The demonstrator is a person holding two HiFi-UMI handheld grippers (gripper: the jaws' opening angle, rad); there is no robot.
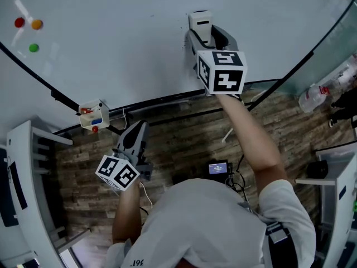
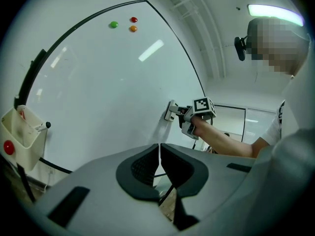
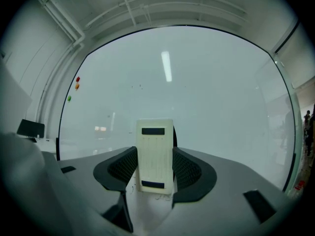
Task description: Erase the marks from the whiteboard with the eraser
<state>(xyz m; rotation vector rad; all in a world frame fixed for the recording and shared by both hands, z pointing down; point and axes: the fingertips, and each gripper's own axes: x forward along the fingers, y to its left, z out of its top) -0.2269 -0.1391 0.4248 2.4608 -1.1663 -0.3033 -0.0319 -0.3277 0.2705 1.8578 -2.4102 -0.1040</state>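
A large whiteboard (image 1: 122, 43) fills the upper head view. A cream eraser (image 1: 201, 22) is pressed flat against it, gripped by my right gripper (image 1: 205, 31), shut on it. In the right gripper view the eraser (image 3: 155, 156) stands upright between the pads, with faint dark marks (image 3: 160, 199) on the board just below it. The left gripper view shows the eraser (image 2: 172, 110) on the board from the side. My left gripper (image 1: 136, 133) hangs low, away from the board, shut with nothing in it (image 2: 159, 162).
A small white tray (image 1: 92, 116) with markers hangs at the board's lower edge. Three round magnets, red (image 1: 19, 22), orange (image 1: 37, 24) and green (image 1: 34, 48), sit at the board's upper left. A wood-pattern floor (image 1: 184, 138) lies below, with white furniture (image 1: 28, 166) at left.
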